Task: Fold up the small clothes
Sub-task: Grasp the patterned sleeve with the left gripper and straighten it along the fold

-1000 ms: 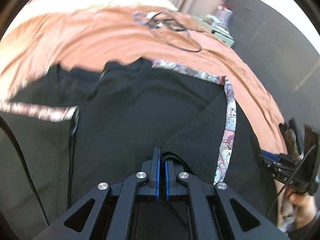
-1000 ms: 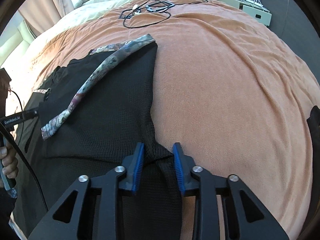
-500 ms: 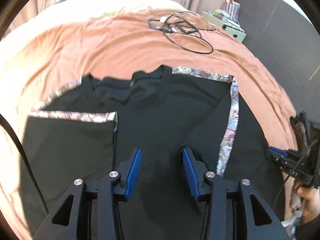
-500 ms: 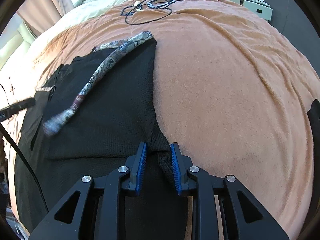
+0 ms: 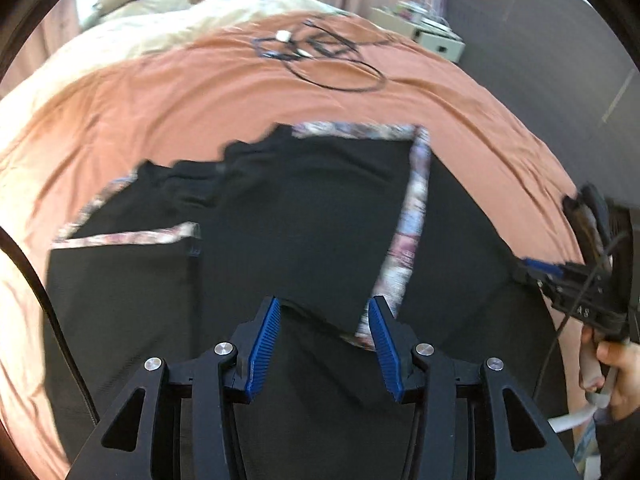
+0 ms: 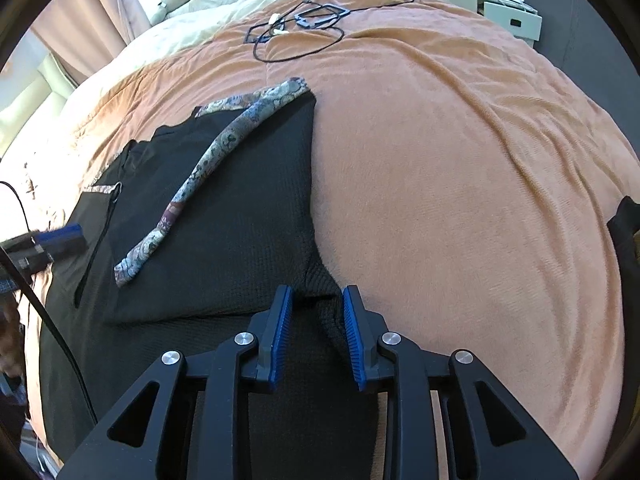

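A black garment (image 5: 304,220) with patterned trim (image 5: 408,240) lies spread flat on the orange blanket (image 5: 160,96) of a bed, its right side folded in over the middle so the trim runs diagonally across the black cloth. A tangle of black cable (image 5: 328,60) lies farther up the blanket, well apart from the garment.

The left hand-held gripper (image 5: 324,344) tilts steeply down above the garment's lower middle. Its jaws have just been opening and now stand apart, clear of the folded flap's corner beneath them, gripping nothing.

The right hand-held gripper (image 6: 316,332) also points down, at the garment's right edge beside the bare blanket. Its jaws are narrowly parted with a bunched ridge of black cloth between the blue pads (image 6: 280,332); whether the pads press on it I cannot tell.
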Action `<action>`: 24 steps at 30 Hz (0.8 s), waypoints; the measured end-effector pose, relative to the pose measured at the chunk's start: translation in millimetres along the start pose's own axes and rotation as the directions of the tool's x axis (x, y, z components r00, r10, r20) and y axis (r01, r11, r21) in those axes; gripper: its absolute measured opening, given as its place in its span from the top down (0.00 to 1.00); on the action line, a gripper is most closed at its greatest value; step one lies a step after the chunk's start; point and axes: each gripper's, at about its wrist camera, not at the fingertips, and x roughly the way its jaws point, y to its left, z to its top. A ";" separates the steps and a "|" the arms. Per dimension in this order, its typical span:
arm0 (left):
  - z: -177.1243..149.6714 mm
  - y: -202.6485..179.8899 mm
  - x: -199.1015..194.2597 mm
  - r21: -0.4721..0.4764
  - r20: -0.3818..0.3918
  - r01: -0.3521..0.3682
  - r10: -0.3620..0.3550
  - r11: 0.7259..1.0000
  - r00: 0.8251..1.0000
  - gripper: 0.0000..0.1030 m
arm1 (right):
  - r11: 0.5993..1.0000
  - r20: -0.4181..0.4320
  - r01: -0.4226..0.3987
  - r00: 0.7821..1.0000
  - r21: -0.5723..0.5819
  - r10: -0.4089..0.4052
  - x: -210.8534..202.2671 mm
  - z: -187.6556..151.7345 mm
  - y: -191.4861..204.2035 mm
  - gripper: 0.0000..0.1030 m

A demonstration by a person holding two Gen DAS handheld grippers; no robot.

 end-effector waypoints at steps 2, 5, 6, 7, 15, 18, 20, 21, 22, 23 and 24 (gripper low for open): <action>-3.5 -14.1 12.3 0.031 -0.018 0.018 -0.017 0.999 1.000 0.53 | 1.000 0.012 0.002 1.000 0.009 -0.002 -2.1 0.7 -3.2 0.77; -6.4 -29.3 31.7 0.071 -0.050 0.025 -0.022 0.997 0.999 0.53 | 1.000 0.027 0.024 0.999 -0.001 -0.024 -4.0 3.0 -6.3 0.77; -7.0 -32.6 38.4 0.081 -0.063 0.023 -0.018 0.996 0.998 0.53 | 1.000 0.030 0.022 0.999 -0.001 -0.022 -4.5 3.3 -6.5 0.77; -7.3 -34.1 43.9 0.087 -0.075 0.017 -0.010 0.996 0.997 0.53 | 1.000 0.031 0.016 0.999 0.002 -0.016 -4.4 3.3 -7.4 0.77; 2.7 -13.9 62.7 0.067 -0.068 -0.048 0.053 0.997 0.996 0.87 | 0.999 0.021 0.011 1.000 -0.039 -0.010 8.4 -7.0 -4.7 0.77; 16.1 0.1 58.5 0.062 -0.043 -0.083 0.086 0.995 0.995 0.88 | 0.999 0.025 0.008 1.000 -0.047 -0.007 6.4 -6.8 -5.3 0.77; 25.6 13.1 56.4 0.043 -0.024 -0.104 0.105 0.994 0.994 0.88 | 0.999 0.026 0.007 1.000 -0.050 -0.006 6.0 -4.6 -4.5 0.77; 31.2 20.8 56.0 0.028 -0.013 -0.124 0.124 0.992 0.992 0.88 | 0.999 0.027 0.006 1.000 -0.052 -0.004 5.3 -4.3 -4.4 0.77; 38.0 30.7 56.0 0.005 0.003 -0.158 0.158 0.987 0.987 0.88 | 0.999 0.028 0.005 1.000 -0.053 -0.004 5.0 -3.7 -4.6 0.77; 43.4 39.2 56.0 -0.026 0.011 -0.177 0.178 0.984 0.984 0.83 | 0.998 0.030 0.006 1.000 -0.055 -0.005 4.0 -3.8 -3.9 0.77; 47.0 49.0 55.4 -0.064 0.015 -0.183 0.184 0.981 0.983 0.75 | 0.998 0.033 0.009 0.999 -0.058 -0.007 2.8 -4.1 -3.1 0.77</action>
